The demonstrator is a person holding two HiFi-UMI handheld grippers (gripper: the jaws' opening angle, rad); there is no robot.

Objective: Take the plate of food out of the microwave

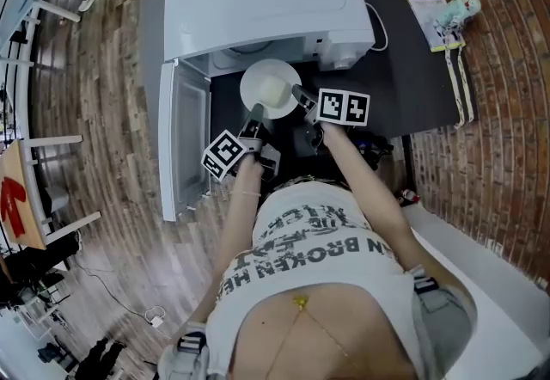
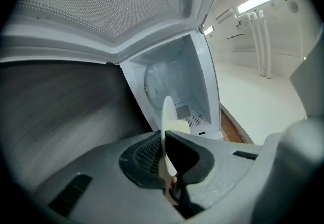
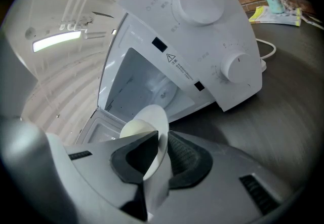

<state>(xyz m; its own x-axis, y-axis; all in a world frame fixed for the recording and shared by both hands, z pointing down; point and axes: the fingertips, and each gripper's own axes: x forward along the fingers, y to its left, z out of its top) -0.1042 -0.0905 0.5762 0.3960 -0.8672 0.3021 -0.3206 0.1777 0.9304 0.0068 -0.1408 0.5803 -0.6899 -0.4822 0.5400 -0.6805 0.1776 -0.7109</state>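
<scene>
A white plate [image 1: 271,88] with a pale mound of food [image 1: 275,93] hangs just in front of the open white microwave [image 1: 258,0]. Both grippers hold it by the rim. My left gripper [image 1: 254,122] is shut on the near-left edge, and my right gripper [image 1: 302,98] is shut on the right edge. In the left gripper view the plate [image 2: 167,111] shows edge-on between the closed jaws of the left gripper [image 2: 164,154], with the empty cavity [image 2: 172,86] behind it. In the right gripper view the plate [image 3: 154,121] is pinched by the right gripper [image 3: 159,159].
The microwave door [image 1: 185,142] swings open to the left, beside my left gripper. The microwave stands on a dark table [image 1: 412,95]. A yellow packet and a small bottle [image 1: 438,13] lie at the back right. A white cord [image 1: 378,34] runs behind the microwave's control panel [image 3: 217,40].
</scene>
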